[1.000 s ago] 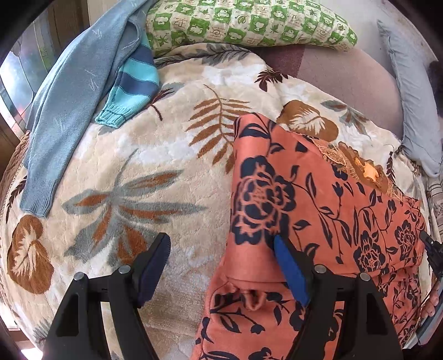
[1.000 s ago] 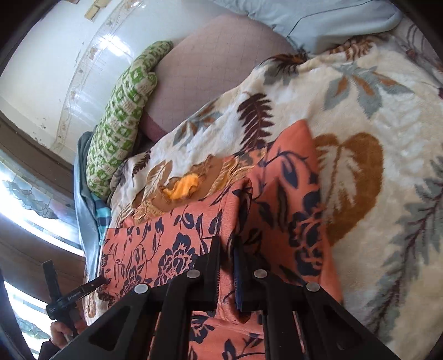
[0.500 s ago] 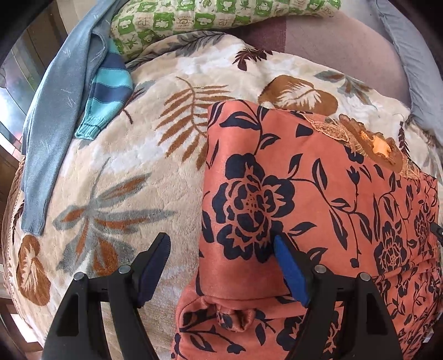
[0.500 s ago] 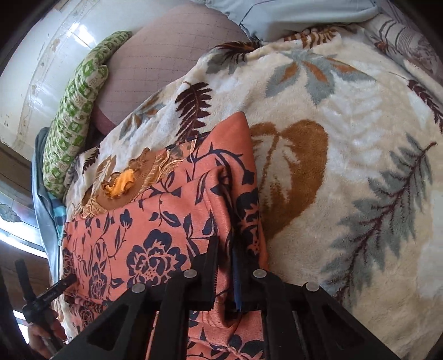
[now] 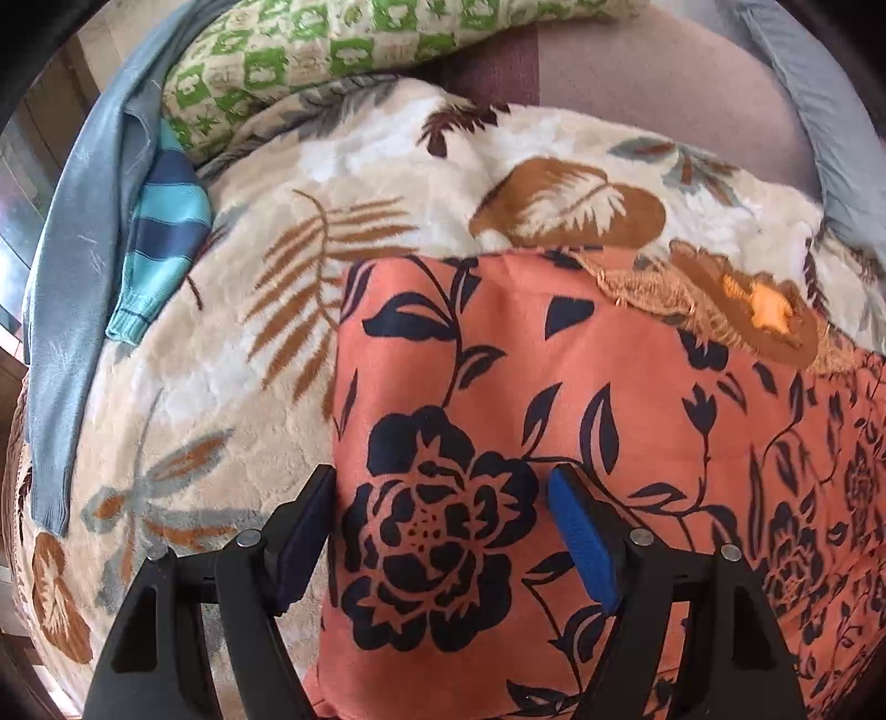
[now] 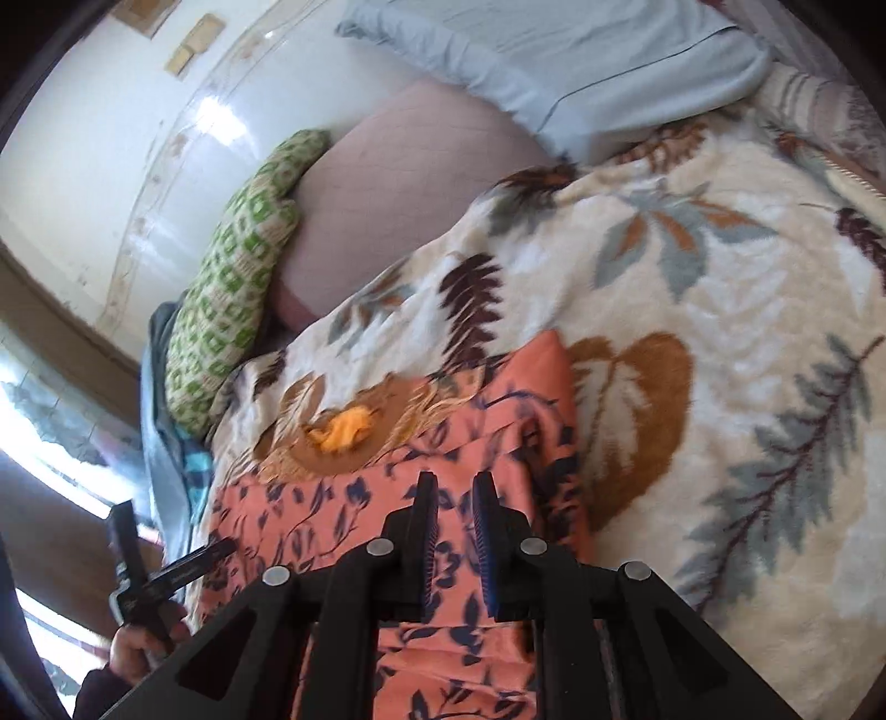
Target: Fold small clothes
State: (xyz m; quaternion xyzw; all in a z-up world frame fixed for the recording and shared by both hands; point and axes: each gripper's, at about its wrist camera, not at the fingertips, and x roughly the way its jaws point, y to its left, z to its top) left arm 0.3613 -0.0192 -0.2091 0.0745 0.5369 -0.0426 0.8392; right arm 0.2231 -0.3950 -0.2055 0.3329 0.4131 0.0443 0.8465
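An orange garment with dark blue flowers (image 5: 554, 399) lies on a leaf-print blanket (image 5: 221, 399), its side folded over. It has a brown embroidered neckline with an orange patch (image 5: 764, 310). My left gripper (image 5: 443, 498) is open, its jaws straddling the garment's folded left edge. In the right wrist view my right gripper (image 6: 454, 498) stands slightly open just above the garment (image 6: 332, 526), with no cloth between its jaws. The neckline patch (image 6: 343, 426) lies ahead of it.
A blue-grey sweater (image 5: 72, 277) and a striped blue sleeve (image 5: 160, 238) lie at the blanket's left. A green patterned pillow (image 5: 332, 50) and a pale blue pillow (image 6: 554, 61) lie at the head end. The left gripper's handle (image 6: 166, 576) shows in the right wrist view.
My right gripper has let go of the garment's fold and parted slightly. My left gripper has moved forward over the garment's left edge, still open.
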